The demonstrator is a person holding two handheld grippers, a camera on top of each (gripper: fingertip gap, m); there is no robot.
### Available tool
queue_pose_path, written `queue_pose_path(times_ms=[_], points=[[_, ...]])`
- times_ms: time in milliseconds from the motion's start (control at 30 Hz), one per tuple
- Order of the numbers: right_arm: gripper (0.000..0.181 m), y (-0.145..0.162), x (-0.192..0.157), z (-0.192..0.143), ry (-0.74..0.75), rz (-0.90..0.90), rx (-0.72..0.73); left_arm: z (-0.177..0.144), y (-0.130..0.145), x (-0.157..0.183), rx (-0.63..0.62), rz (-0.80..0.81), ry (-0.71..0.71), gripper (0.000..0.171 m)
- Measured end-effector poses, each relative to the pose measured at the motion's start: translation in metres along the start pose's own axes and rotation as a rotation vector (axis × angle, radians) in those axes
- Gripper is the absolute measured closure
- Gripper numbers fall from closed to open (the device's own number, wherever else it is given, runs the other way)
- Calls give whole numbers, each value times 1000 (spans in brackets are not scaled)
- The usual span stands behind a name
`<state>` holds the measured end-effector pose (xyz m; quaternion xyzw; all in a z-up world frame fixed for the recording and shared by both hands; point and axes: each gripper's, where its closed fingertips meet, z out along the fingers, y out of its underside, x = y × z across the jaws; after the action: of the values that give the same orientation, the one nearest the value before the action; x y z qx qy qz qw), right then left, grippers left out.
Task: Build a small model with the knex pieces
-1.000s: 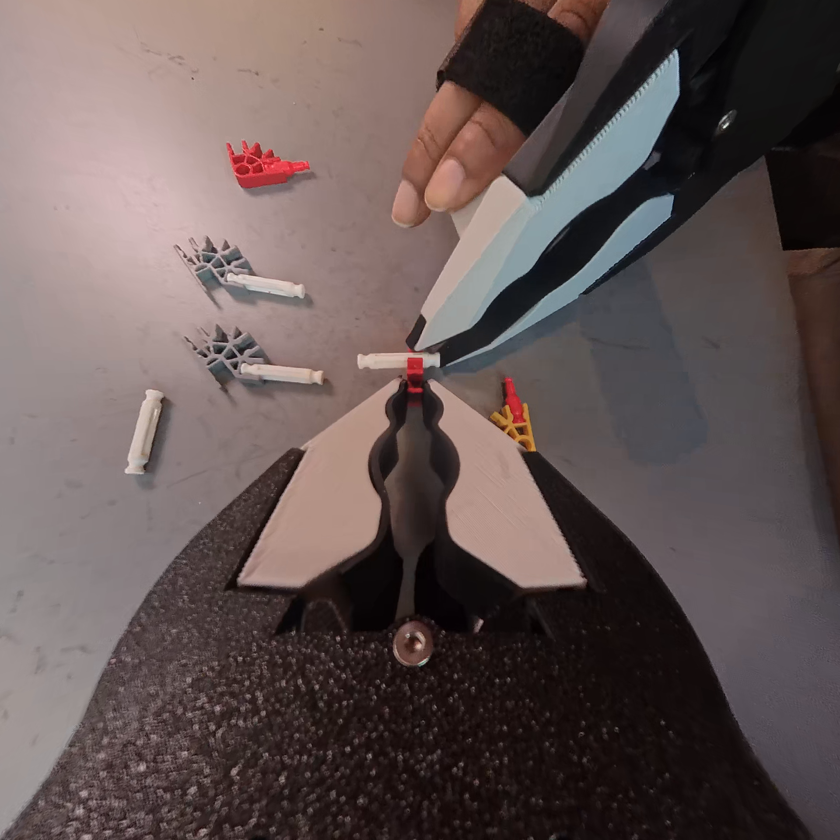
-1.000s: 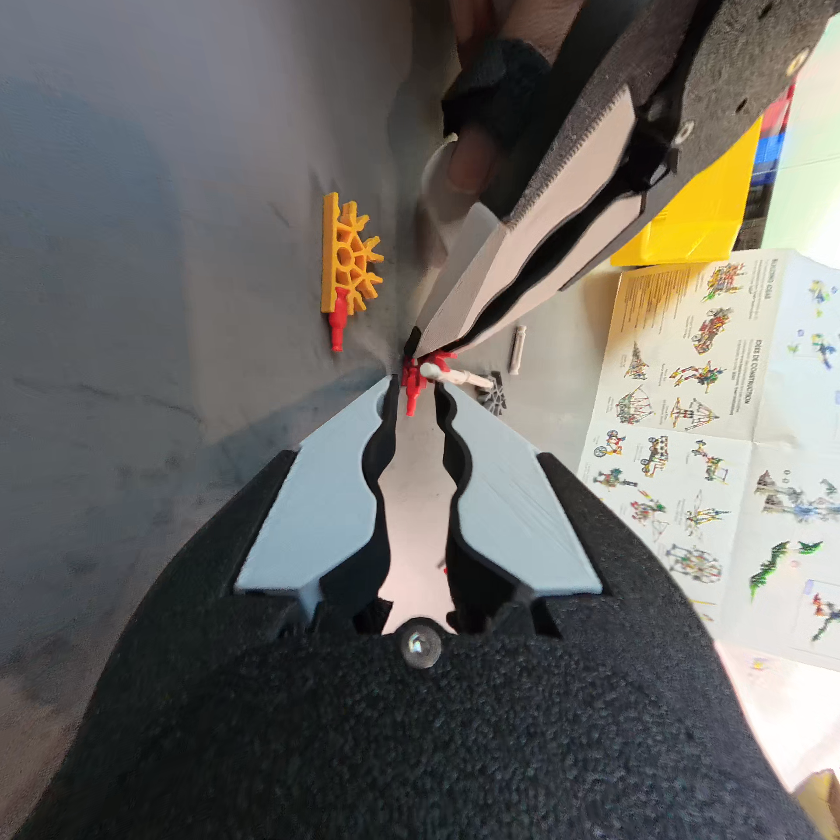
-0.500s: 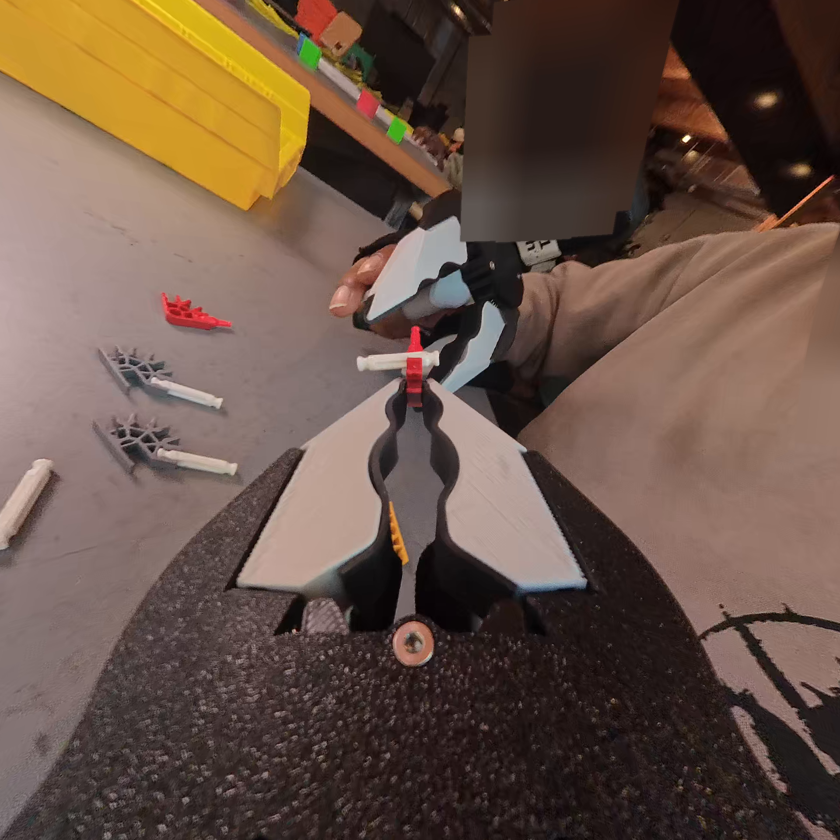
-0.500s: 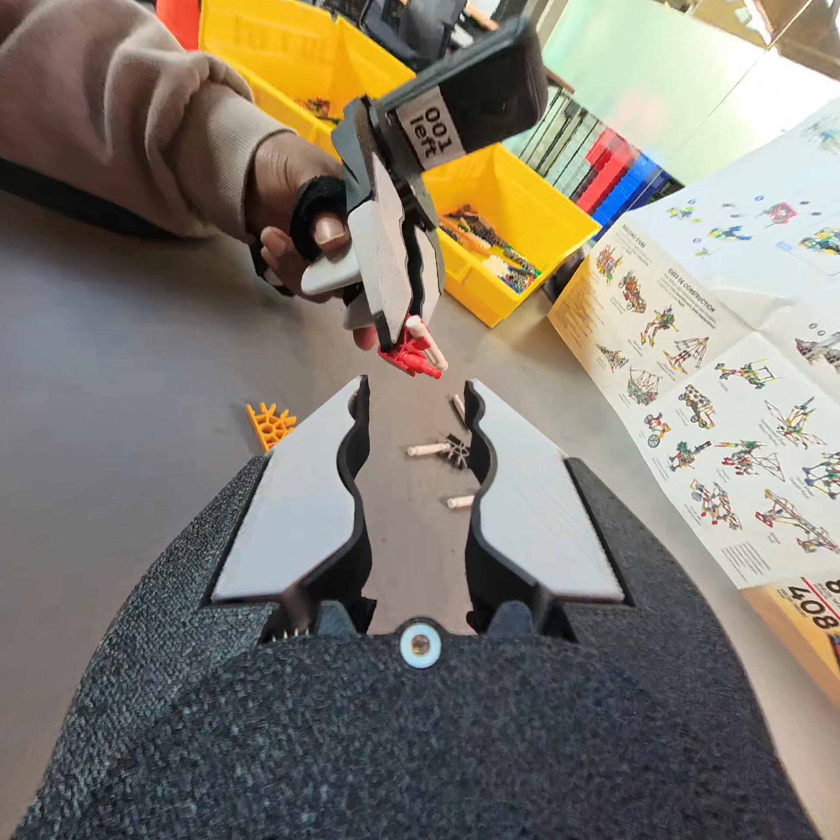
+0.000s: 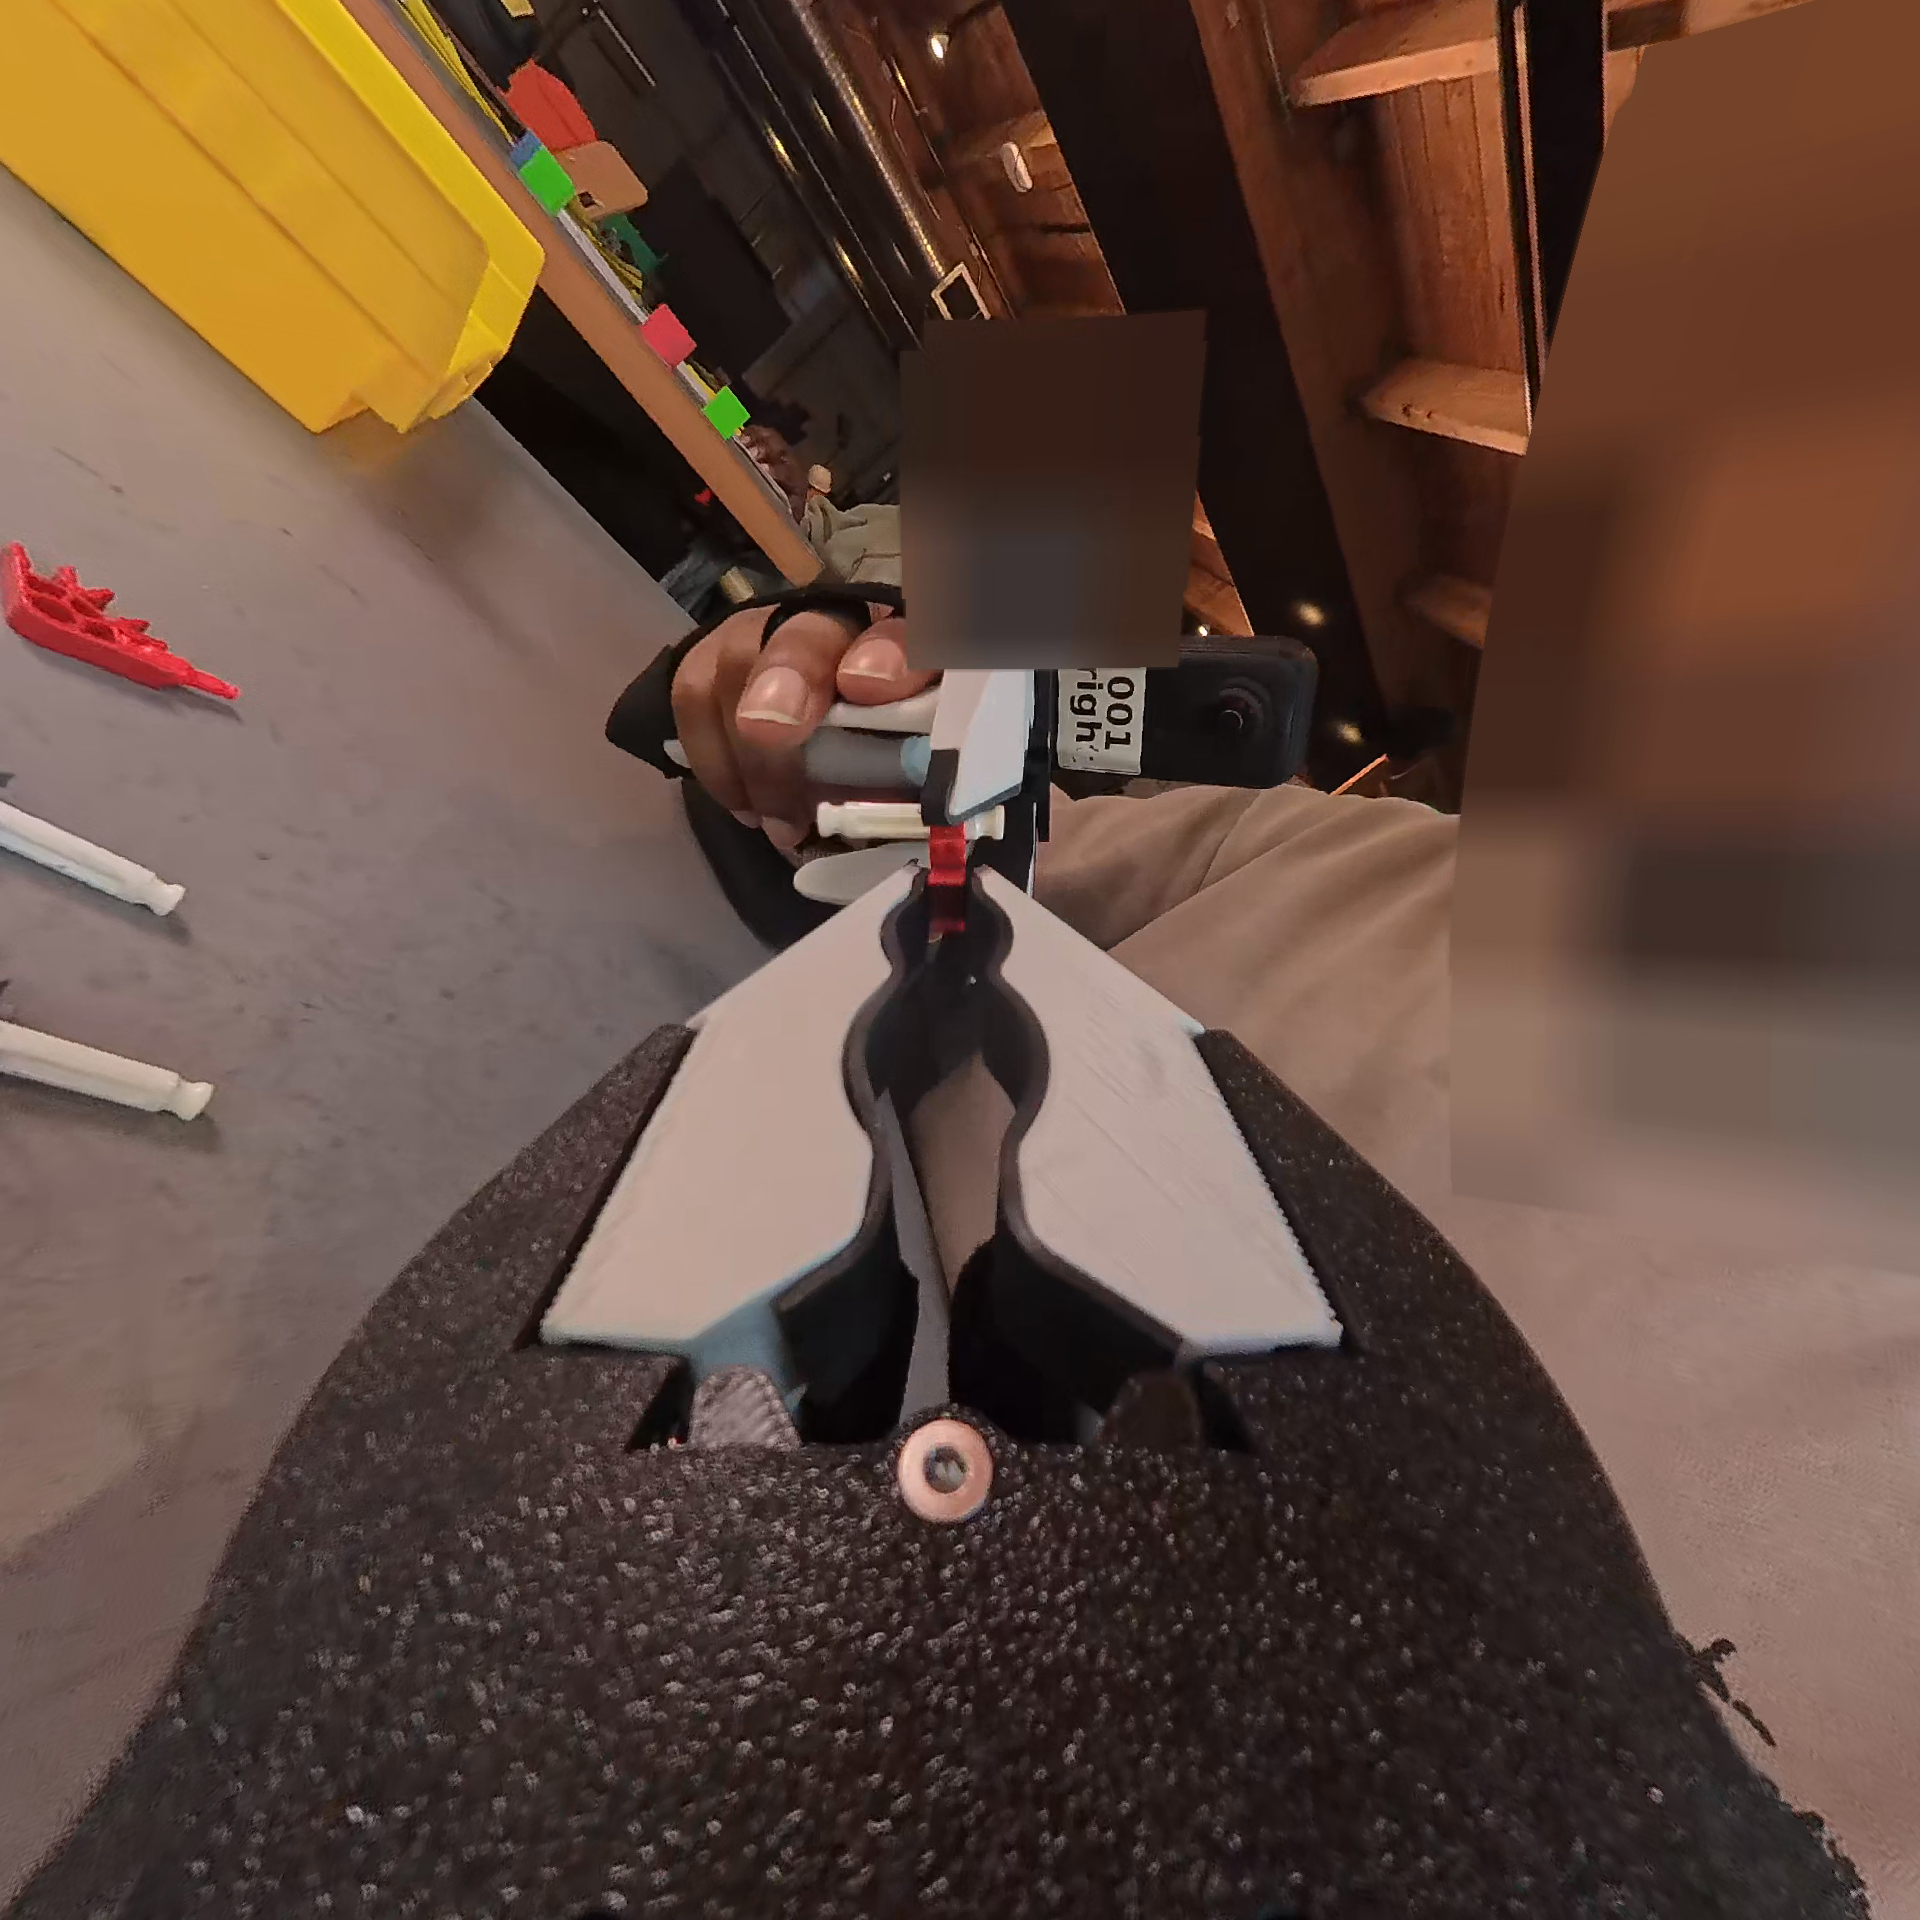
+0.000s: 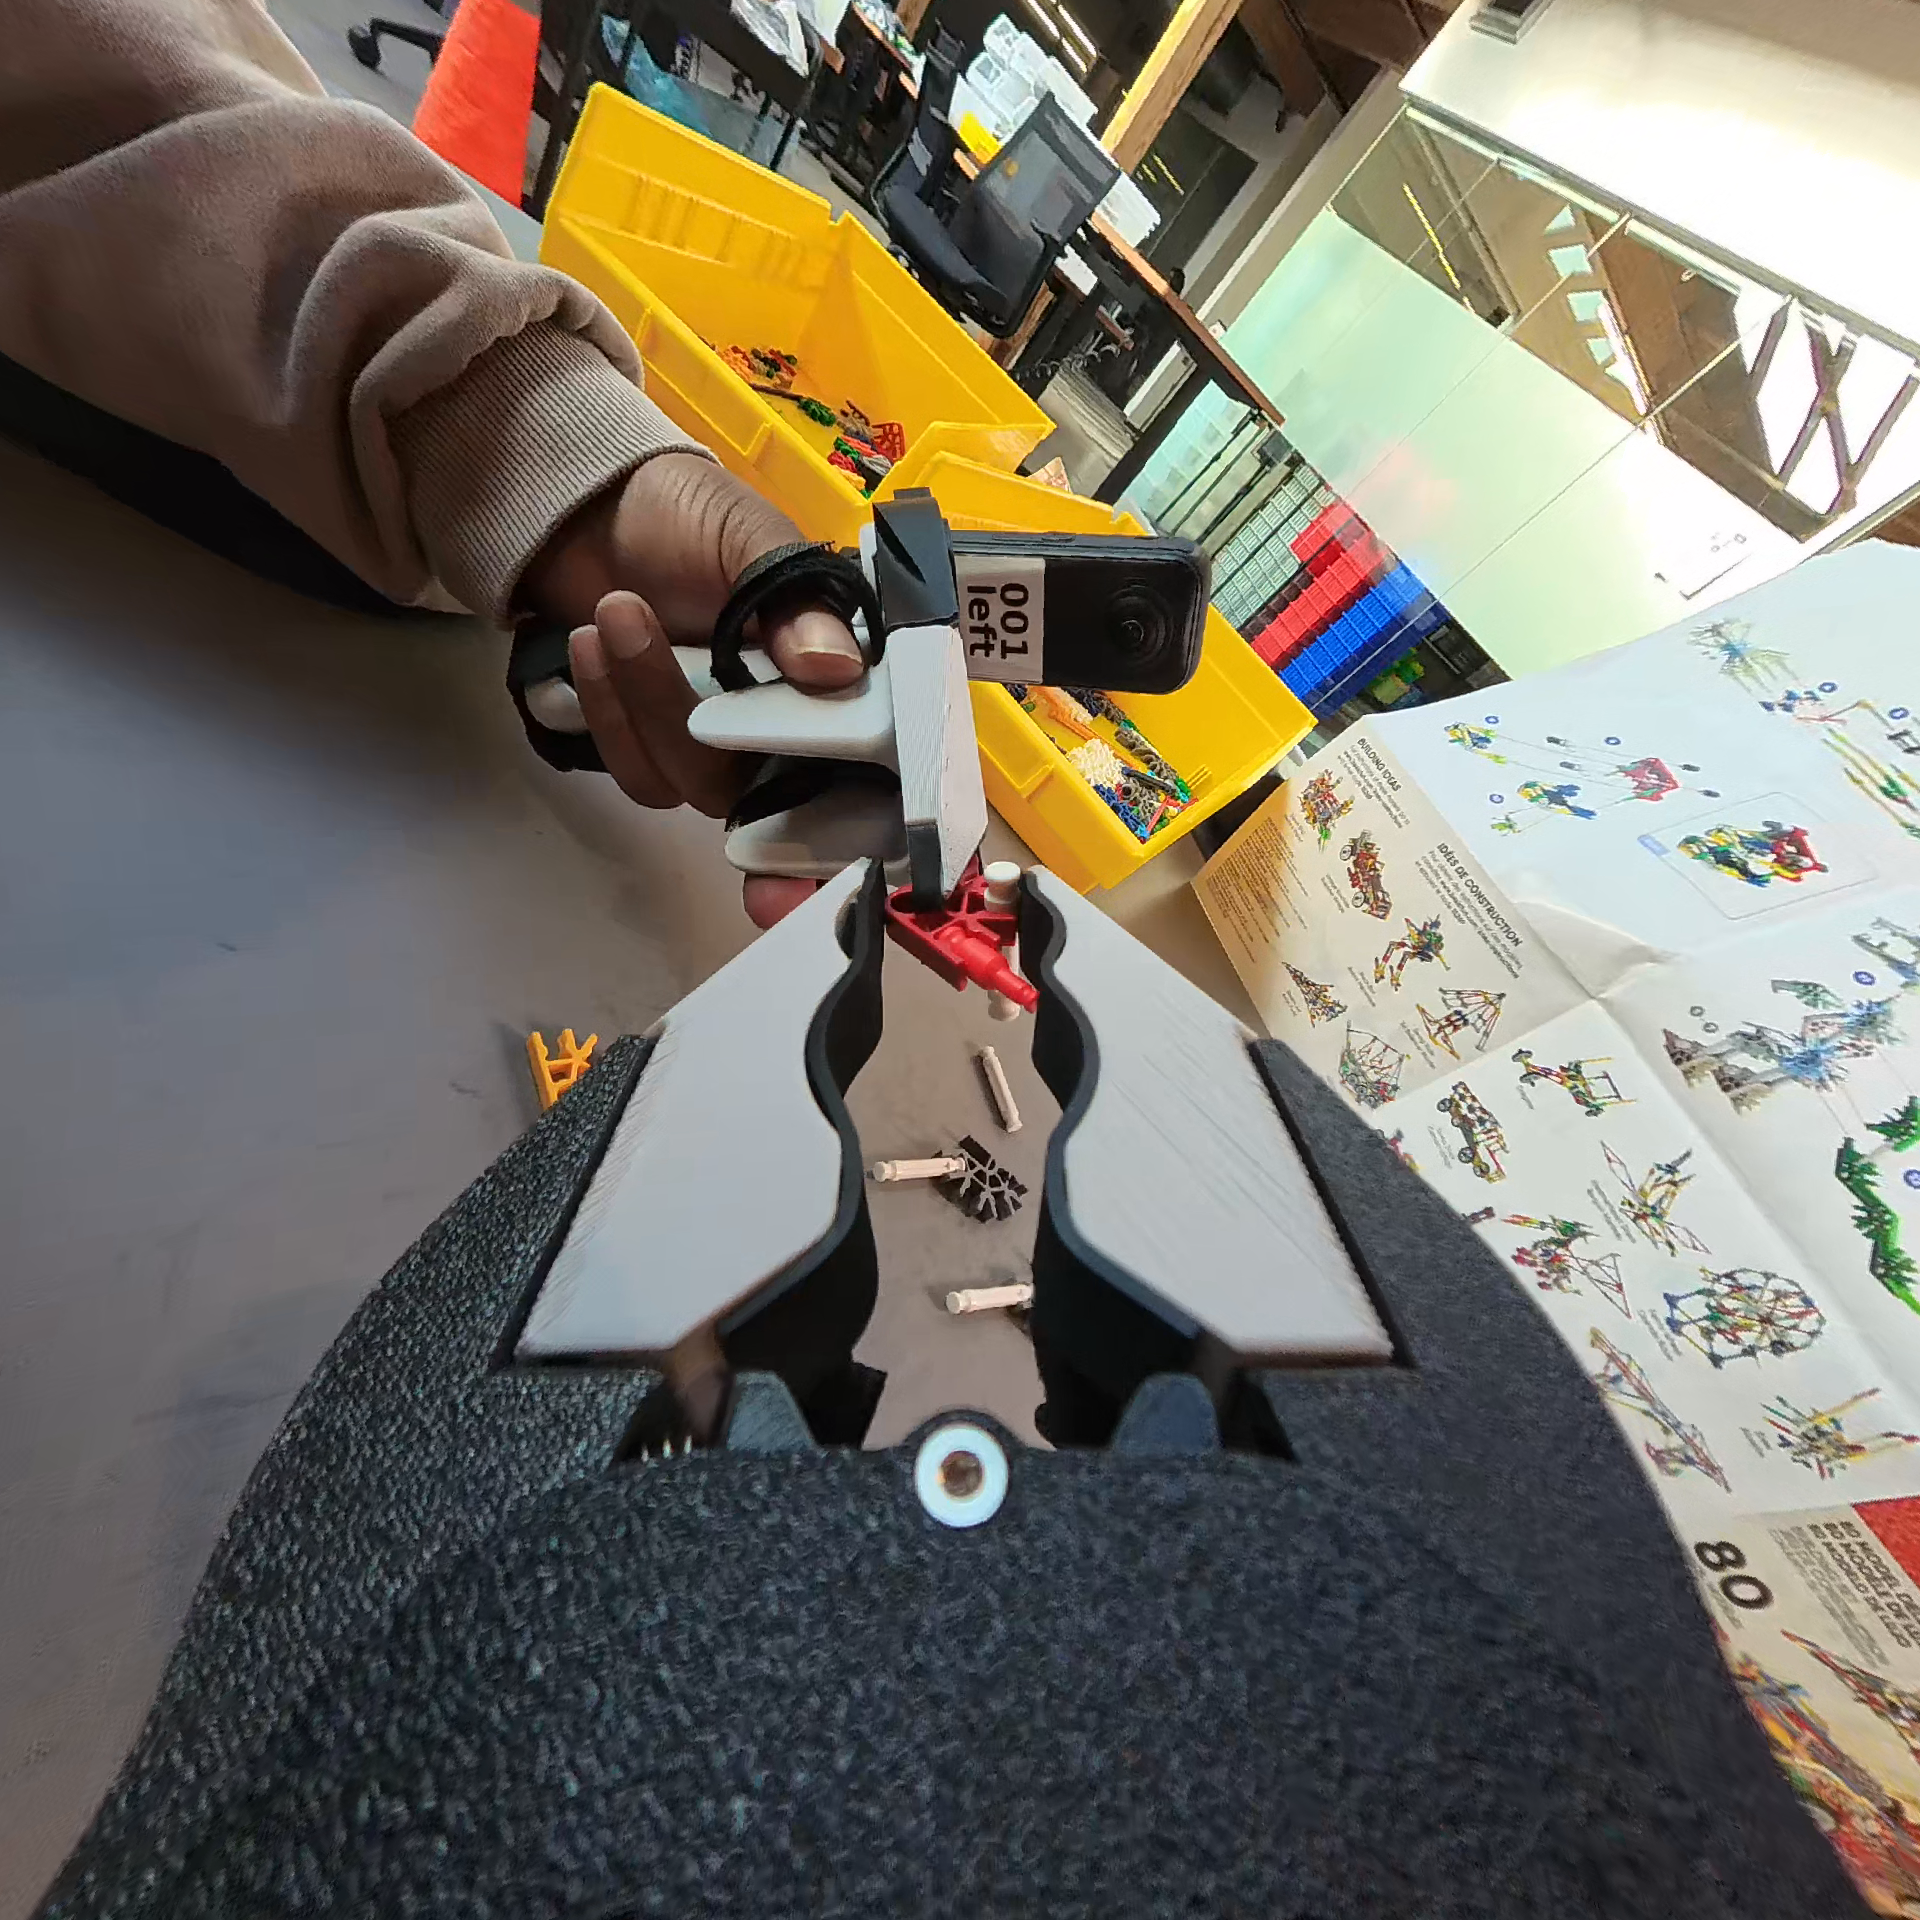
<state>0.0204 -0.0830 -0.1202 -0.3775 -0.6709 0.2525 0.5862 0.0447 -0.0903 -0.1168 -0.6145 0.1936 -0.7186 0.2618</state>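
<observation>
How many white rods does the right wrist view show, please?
4 white rods: one on the held red connector, one loose on the table, one in a black connector, one nearer; others possibly hidden.

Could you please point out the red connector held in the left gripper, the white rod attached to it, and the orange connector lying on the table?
red connector [image 6: 951, 928], right wrist view, its flat body.
white rod [image 5: 883, 820], left wrist view, mid-shaft.
orange connector [image 6: 558, 1060], right wrist view, its visible spokes.

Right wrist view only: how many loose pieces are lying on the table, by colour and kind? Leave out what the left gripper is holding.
White rods: 3
Dark connector: 1
Yellow connector: 1, partly hidden
Total: 5
</observation>
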Motion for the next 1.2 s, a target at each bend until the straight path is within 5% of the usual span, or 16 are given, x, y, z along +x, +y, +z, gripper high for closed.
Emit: queue_pose_path(times_ms=[400,1200], points=[[158,-3,6,0,-41,261,79,-2,-8,2,89,-55,8,166],[154,16,10,-2,14,156,5,-6,-10,-12,118,-83,-52,166]])
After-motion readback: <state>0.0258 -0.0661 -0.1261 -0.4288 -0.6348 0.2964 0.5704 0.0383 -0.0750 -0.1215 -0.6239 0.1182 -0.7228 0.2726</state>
